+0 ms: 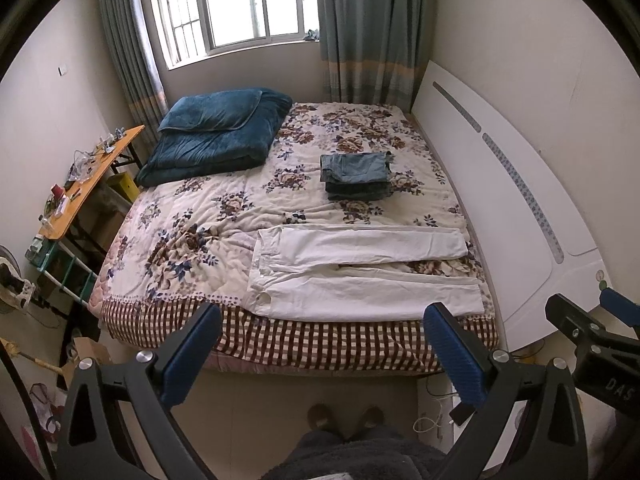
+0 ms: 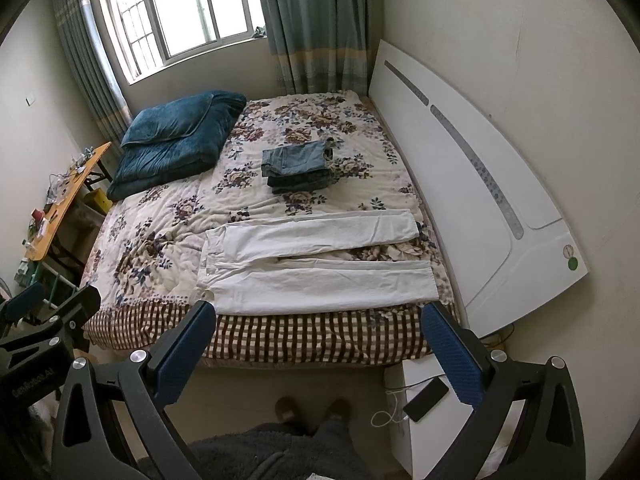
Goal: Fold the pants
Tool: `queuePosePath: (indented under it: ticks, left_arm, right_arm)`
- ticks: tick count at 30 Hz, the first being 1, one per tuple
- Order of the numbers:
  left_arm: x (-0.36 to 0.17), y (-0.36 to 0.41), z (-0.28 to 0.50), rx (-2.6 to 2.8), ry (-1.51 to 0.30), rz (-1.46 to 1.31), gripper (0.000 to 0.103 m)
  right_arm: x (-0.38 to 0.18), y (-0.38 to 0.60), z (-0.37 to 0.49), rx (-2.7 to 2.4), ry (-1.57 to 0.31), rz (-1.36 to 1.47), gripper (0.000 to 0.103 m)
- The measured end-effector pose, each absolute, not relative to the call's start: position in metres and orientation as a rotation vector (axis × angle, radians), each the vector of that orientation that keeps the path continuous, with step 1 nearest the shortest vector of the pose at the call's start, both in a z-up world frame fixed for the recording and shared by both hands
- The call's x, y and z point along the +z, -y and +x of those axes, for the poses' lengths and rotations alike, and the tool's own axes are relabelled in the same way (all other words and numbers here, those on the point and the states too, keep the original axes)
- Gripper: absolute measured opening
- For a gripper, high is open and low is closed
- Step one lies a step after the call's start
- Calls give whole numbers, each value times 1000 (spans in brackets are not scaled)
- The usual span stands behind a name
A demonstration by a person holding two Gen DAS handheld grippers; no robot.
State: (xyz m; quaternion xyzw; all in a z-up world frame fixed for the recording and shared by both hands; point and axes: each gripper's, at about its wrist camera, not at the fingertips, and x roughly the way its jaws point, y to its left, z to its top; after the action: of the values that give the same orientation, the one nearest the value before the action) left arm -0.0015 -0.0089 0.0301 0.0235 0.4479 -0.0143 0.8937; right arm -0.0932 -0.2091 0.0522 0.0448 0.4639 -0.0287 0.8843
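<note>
White pants point(image 1: 360, 276) point(image 2: 316, 264) lie flat near the front edge of the bed, waistband to the left, both legs stretched to the right and slightly apart. My left gripper point(image 1: 324, 340) is open, held in the air in front of the bed edge below the pants, with nothing between its blue pads. My right gripper point(image 2: 320, 340) is also open and empty, at about the same height beside it. Neither touches the pants. Behind the white pants sits a stack of folded jeans point(image 1: 358, 176) point(image 2: 300, 168).
A folded blue quilt point(image 1: 216, 136) point(image 2: 176, 140) lies at the bed's far left. A white headboard point(image 1: 500, 184) leans along the right wall. A cluttered wooden table point(image 1: 88, 184) stands left of the bed. A white cabinet with a phone point(image 2: 426, 400) sits at the lower right. Slippered feet point(image 2: 312, 408) stand below.
</note>
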Motion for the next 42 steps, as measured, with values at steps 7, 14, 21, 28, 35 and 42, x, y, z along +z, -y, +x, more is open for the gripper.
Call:
queuePosePath:
  ticks: [7,14,21,28,35,42]
  left_arm:
    - [30,7,-3,-31,-927,49,103]
    - [30,9,-4,-32,-925,48,103]
    - [31,8,-4,-34,-925,47,103]
    - [31,7,-5,-36,-925,45,103]
    - [31,7,-4,-33,-923,44,103]
    - [32,13,-2,-39,-926,42,103]
  right_arm:
    - [51,210,-95,-59,-963,95,103]
    - [53,209,-96,-59,-960,96,103]
    - [69,210,-93,-62,-957,99,103]
    - [67,210,-95,-61,-956,98,103]
    - [67,209,-96,-61,-955,97,103]
    - [67,208,-97,-62,-956,99,103]
